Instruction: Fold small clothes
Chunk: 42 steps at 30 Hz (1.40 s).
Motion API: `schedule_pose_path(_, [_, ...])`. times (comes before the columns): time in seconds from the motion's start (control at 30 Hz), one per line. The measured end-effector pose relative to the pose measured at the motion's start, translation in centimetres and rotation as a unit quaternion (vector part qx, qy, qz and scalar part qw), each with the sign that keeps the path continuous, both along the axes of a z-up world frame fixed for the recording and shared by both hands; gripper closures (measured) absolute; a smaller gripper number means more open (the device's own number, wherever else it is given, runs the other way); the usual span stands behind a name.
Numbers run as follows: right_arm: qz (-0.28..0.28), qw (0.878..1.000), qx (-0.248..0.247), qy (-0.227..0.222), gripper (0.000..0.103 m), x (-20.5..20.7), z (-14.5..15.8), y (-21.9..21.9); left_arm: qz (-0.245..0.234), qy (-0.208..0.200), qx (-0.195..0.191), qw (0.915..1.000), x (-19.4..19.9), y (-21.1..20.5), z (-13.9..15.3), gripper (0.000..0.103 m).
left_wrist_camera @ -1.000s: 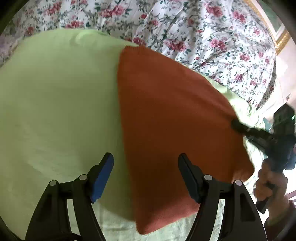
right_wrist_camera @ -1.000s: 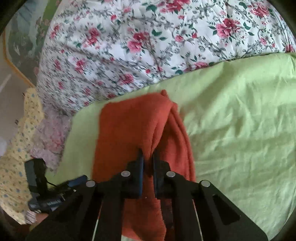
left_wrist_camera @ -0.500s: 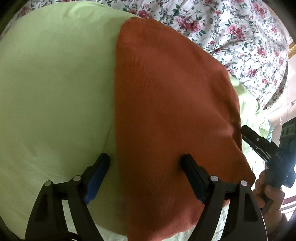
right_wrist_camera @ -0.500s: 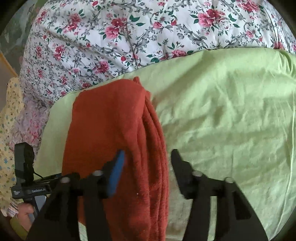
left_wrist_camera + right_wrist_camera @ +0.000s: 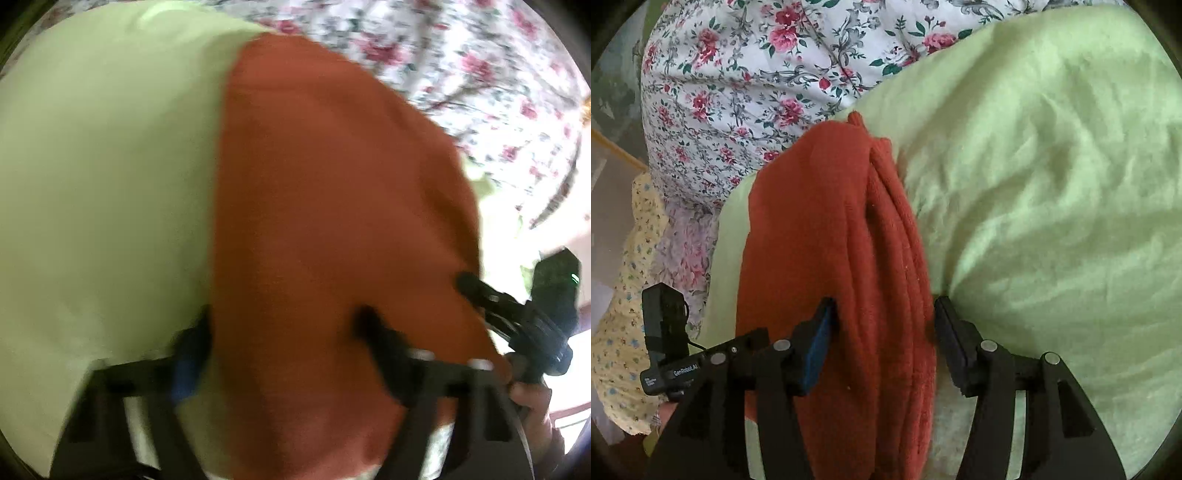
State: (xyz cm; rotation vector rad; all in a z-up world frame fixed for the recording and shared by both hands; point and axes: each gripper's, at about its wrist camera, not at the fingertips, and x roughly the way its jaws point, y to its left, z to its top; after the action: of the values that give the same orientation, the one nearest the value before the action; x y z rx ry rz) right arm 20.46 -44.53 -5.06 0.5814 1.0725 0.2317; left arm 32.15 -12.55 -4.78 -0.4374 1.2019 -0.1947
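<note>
A rust-orange knit garment [image 5: 332,221] lies folded on a light green sheet [image 5: 103,166]. In the right wrist view the garment [image 5: 820,229] shows stacked folded edges along its right side. My left gripper [image 5: 284,332] is open, its jaws straddling the garment's near left edge; this view is blurred. My right gripper [image 5: 882,325] is open, its jaws either side of the folded edges, not closed on them. The right gripper also shows at the garment's right edge in the left wrist view [image 5: 480,291].
A floral quilt [image 5: 757,74] lies bunched behind the green sheet [image 5: 1052,184]. A yellow patterned cloth [image 5: 624,295] lies at the left. The left gripper's body [image 5: 665,350] shows at the lower left of the right wrist view.
My right gripper, shut on the garment's folded edge a second ago, has opened and let go. My left gripper has moved in closer over the garment's near edge.
</note>
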Motion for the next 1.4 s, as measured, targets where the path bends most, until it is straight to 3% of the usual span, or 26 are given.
schedule_pose_path(0.07, [0.015, 0.999, 0.030, 0.022, 0.064, 0.2, -0.5, 0.5, 0.000, -0.011, 0.009, 0.9999, -0.1, -0.4, 0.5, 0.067])
schedule_pose_path(0.13, [0.021, 0.998, 0.037, 0.043, 0.071, 0.4, -0.7, 1.3, 0.002, -0.025, -0.009, 0.9996, -0.7, 0.0, 1.2, 0.078])
schedule_pose_path(0.23, [0.018, 0.999, 0.023, 0.034, 0.075, -0.2, 0.7, 2.3, 0.007, -0.047, -0.060, 0.9971, -2.0, 1.3, 2.7, 0.083])
schedule_pose_path(0.33, [0.019, 0.999, 0.042, 0.020, 0.077, -1.4, 2.2, 4.3, -0.004, -0.074, -0.061, 0.9954, -4.0, 2.8, 4.8, 0.084])
schedule_pose_path(0.7, [0.097, 0.993, 0.065, 0.002, 0.079, -4.7, 3.5, 21.2, 0.063, -0.107, -0.047, 0.9912, -16.6, 18.9, 9.4, 0.084])
schedule_pose_path(0.93, [0.152, 0.986, 0.065, 0.005, 0.084, -6.0, 3.3, 30.6, 0.094, -0.092, -0.044, 0.9903, -22.7, 25.6, 7.9, 0.084])
schedule_pose_path(1.07, [0.140, 0.988, 0.021, 0.055, 0.084, -6.6, 1.0, 32.3, 0.098, -0.051, -0.051, 0.9926, -24.4, 27.6, 4.3, 0.083])
schedule_pose_path(1.13, [0.127, 0.990, 0.008, 0.064, 0.080, -7.1, 0.3, 31.9, 0.098, -0.039, -0.058, 0.9928, -24.6, 28.1, 3.1, 0.078])
schedule_pose_path(1.23, [0.100, 0.992, 0.007, 0.071, 0.068, -7.7, 0.1, 31.1, 0.093, -0.029, -0.051, 0.9939, -24.8, 28.7, 2.4, 0.072])
schedule_pose_path(1.33, [0.079, 0.994, -0.013, 0.071, 0.066, -8.0, 0.6, 30.9, 0.100, -0.021, -0.045, 0.9938, -24.9, 29.7, 2.2, 0.060])
schedule_pose_path(1.4, [0.068, 0.995, -0.035, 0.057, 0.066, -8.1, 1.7, 31.1, 0.117, -0.024, -0.041, 0.9921, -25.0, 30.9, 2.5, 0.057])
